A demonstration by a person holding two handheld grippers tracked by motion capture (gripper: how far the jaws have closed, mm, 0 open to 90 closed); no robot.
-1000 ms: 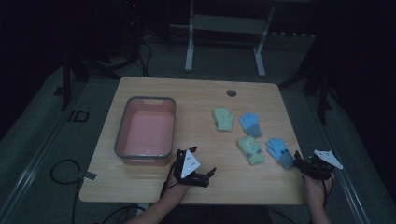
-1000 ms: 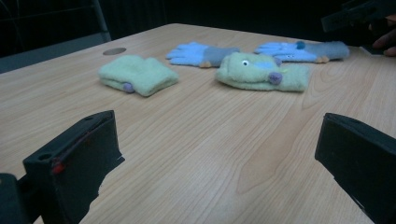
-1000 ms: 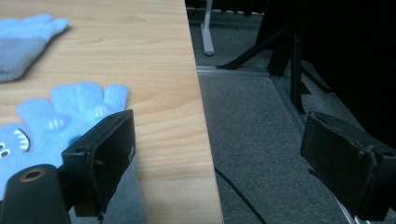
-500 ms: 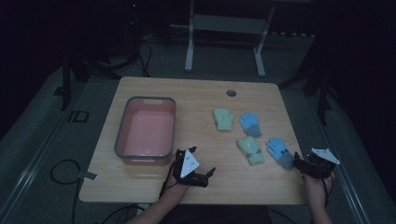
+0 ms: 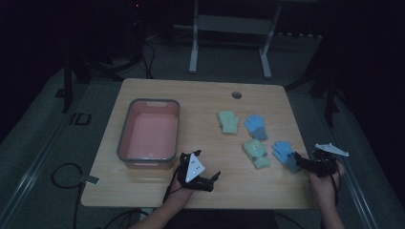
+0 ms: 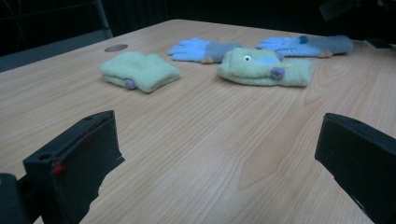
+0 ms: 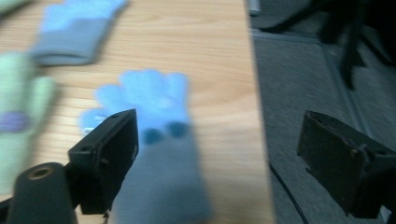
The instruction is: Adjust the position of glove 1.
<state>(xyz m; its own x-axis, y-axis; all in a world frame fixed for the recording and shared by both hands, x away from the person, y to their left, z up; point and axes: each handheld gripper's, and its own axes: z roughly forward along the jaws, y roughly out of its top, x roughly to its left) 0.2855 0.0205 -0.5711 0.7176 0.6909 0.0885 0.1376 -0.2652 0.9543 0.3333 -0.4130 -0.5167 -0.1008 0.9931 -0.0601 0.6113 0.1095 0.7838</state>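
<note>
Hovering at the table's right edge, the right gripper [image 5: 300,164] is lining up on the near blue glove [image 5: 283,153], and its jaws are standing wide apart with nothing between them. In the right gripper view one jaw is sitting over the glove's grey cuff [image 7: 161,182] while the other is hanging out past the table edge, above the floor. That is the worry: closing from here, the outer jaw could catch the table's edge or grab air, and the glove could be dragged off the side rather than pinched.

Over on the other side, the left gripper [image 5: 210,181] is resting low near the front edge, beside the pink tub [image 5: 125,136], jaws also spread wide and empty. Its own view is looking across bare wood toward the near green glove [image 6: 264,67], the far green glove [image 6: 139,70] and the far blue glove [image 6: 201,49].

The near green glove [image 5: 255,152] is lying just beside the blue one, so a sloppy grab could be snagging both at once. Soft knit is also bunching easily, so a shallow pinch on the cuff may be slipping free on the lift.
</note>
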